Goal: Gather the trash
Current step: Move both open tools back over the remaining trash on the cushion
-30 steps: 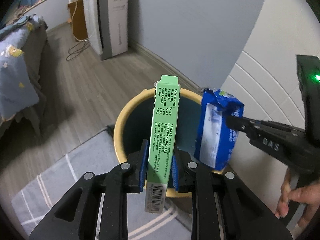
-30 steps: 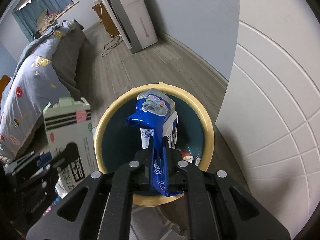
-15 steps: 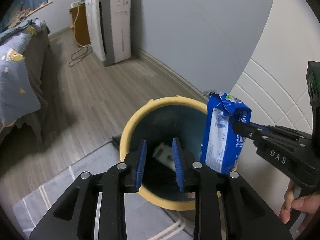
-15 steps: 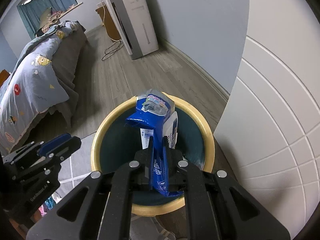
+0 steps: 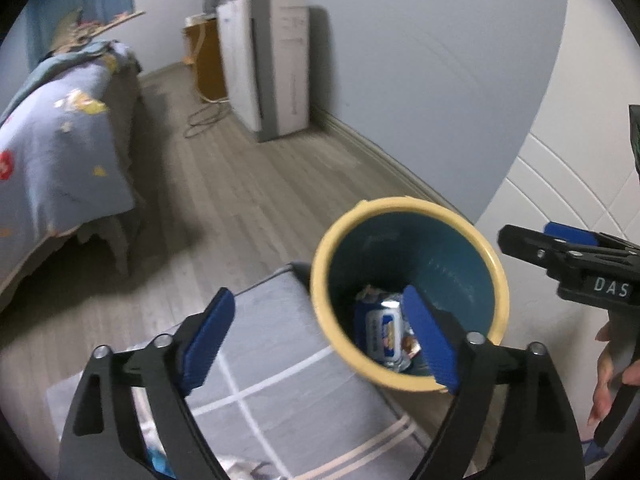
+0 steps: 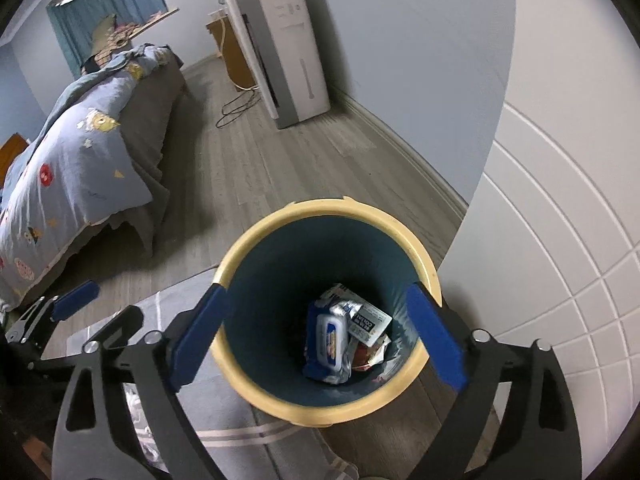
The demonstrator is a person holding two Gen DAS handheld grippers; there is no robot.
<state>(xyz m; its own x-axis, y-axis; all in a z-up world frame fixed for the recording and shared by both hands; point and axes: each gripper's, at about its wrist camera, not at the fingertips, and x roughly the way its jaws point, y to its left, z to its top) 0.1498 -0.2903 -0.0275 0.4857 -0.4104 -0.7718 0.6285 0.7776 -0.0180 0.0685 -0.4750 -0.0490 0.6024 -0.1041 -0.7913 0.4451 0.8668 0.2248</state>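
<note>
Blue pads are seen on both tools, and both tools are released, with nothing between the jaws. On the left gripper (image 5: 316, 310) the jaws have just been opening and are now spread wide over the edge of a grey rug (image 5: 272, 360); its right pad (image 5: 430, 344) is seen in front of the rim of the trash bin (image 5: 404, 376). To the left of this gripper, well apart, a bed with a blue patterned cover (image 5: 60, 152) is found, and ahead of it a white appliance (image 5: 268, 72) is placed against the wall. The bin, yellow at the rim and dark teal inside, is located just ahead and to the right. On the right gripper (image 6: 316, 316) the jaws have also just been opening, and the bin is framed between its two pads. Below this gripper, at the bottom of the bin, a blue wipes packet (image 6: 328, 344) is lying, and beside it, to the right, a white carton (image 6: 366, 320) and some crumpled wrappers (image 6: 370, 356) are seen. At the far right of the left view a hand (image 5: 612, 372) is seen on the grip of the right tool
</note>
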